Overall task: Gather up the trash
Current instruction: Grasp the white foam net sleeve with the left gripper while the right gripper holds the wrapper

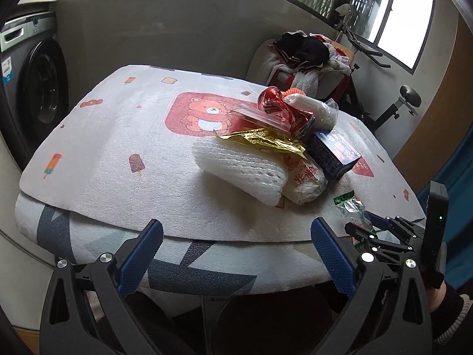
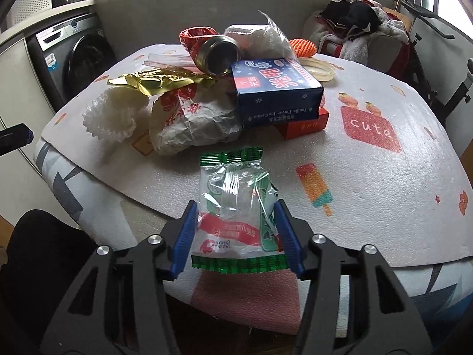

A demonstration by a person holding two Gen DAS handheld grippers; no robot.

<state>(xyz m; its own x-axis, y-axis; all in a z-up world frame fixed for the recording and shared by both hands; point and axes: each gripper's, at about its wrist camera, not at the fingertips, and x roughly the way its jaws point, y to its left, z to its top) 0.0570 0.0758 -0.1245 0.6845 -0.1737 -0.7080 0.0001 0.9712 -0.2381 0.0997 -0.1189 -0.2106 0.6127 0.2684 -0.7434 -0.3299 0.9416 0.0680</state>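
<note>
A clear snack wrapper (image 2: 233,207) with green crimped ends lies at the near edge of the foam-covered table (image 2: 384,207). My right gripper (image 2: 235,207) has both blue pads against the wrapper's sides, and the film buckles between them. In the left wrist view that wrapper (image 1: 350,207) and the right gripper (image 1: 381,230) sit at the lower right. My left gripper (image 1: 236,224) hangs open over the table's near edge with nothing between its fingers. Behind lies a trash pile: white foam netting (image 2: 115,112), gold foil (image 2: 156,81), a crumpled paper bag (image 2: 192,118), a blue ice cream box (image 2: 275,91), a metal can (image 2: 218,54).
A red box (image 2: 304,125) lies under the blue one, with a plastic ring (image 2: 319,69) behind it. A washing machine (image 1: 38,88) stands to the left. A chair piled with clothes (image 1: 304,56) and an exercise bike (image 1: 396,106) stand beyond the table.
</note>
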